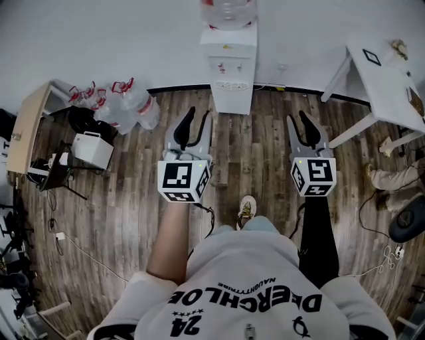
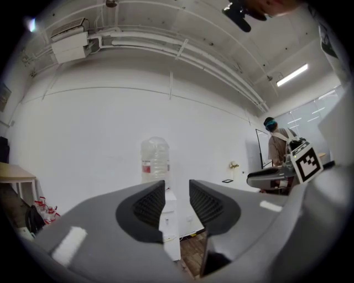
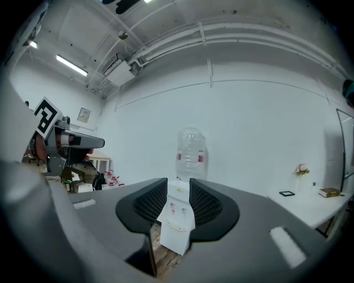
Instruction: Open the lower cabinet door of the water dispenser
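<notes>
A white water dispenser (image 1: 230, 66) with a clear bottle (image 1: 229, 12) on top stands against the far wall; its lower cabinet door (image 1: 232, 99) looks closed. The dispenser (image 3: 177, 221) is framed between the right jaws, still well ahead. In the left gripper view the dispenser (image 2: 169, 224) shows partly behind the jaws. My left gripper (image 1: 195, 126) is held level, left of the dispenser and short of it, open and empty. My right gripper (image 1: 304, 129) is level to the dispenser's right, also open with nothing between its jaws.
Several empty water bottles (image 1: 119, 103) lie at the left by a wooden table (image 1: 26, 123) and a white box (image 1: 93, 149). A white table (image 1: 385, 80) stands at the right. A person (image 2: 279, 146) stands at the far right. Cables run over the wood floor (image 1: 262, 159).
</notes>
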Tool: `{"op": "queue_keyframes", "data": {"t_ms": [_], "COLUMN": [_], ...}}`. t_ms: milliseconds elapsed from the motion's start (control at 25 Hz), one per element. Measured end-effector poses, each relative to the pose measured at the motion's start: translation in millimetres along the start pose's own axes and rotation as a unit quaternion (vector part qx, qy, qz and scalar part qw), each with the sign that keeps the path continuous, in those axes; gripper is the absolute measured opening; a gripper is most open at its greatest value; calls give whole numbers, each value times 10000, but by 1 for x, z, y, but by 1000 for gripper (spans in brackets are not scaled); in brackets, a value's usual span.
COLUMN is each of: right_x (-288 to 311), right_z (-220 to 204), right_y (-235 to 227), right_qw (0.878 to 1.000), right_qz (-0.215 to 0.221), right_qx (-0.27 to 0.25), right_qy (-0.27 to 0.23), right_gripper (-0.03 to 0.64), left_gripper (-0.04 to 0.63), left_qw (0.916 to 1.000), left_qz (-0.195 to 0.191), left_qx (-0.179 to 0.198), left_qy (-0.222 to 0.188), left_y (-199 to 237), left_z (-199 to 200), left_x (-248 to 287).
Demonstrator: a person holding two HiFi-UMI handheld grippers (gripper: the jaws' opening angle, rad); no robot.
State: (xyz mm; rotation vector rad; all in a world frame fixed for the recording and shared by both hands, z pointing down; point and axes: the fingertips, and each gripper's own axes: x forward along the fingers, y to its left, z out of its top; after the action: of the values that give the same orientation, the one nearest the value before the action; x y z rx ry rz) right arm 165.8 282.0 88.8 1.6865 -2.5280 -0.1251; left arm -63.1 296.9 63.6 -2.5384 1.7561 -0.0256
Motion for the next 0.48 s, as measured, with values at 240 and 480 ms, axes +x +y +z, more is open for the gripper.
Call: {"op": "queue_keyframes", "data": {"t_ms": [240,480], "right_x": [51,90], "right_z": [-15,-21], "right_y": [-16,-34], "right_qw": [9989,9981], "right_qz": [356,566], "right_qx": [265,195], "right_qy": [130,117], "right_gripper": [106,107], "left_gripper": [144,144], "left_qw": [9999,9998], "left_qz": [63,172], "left_qx": [-18,61], "left_qy": [87,89], "left_y": [12,17], "left_z": [-7,-10], "left_x": [40,78]}}
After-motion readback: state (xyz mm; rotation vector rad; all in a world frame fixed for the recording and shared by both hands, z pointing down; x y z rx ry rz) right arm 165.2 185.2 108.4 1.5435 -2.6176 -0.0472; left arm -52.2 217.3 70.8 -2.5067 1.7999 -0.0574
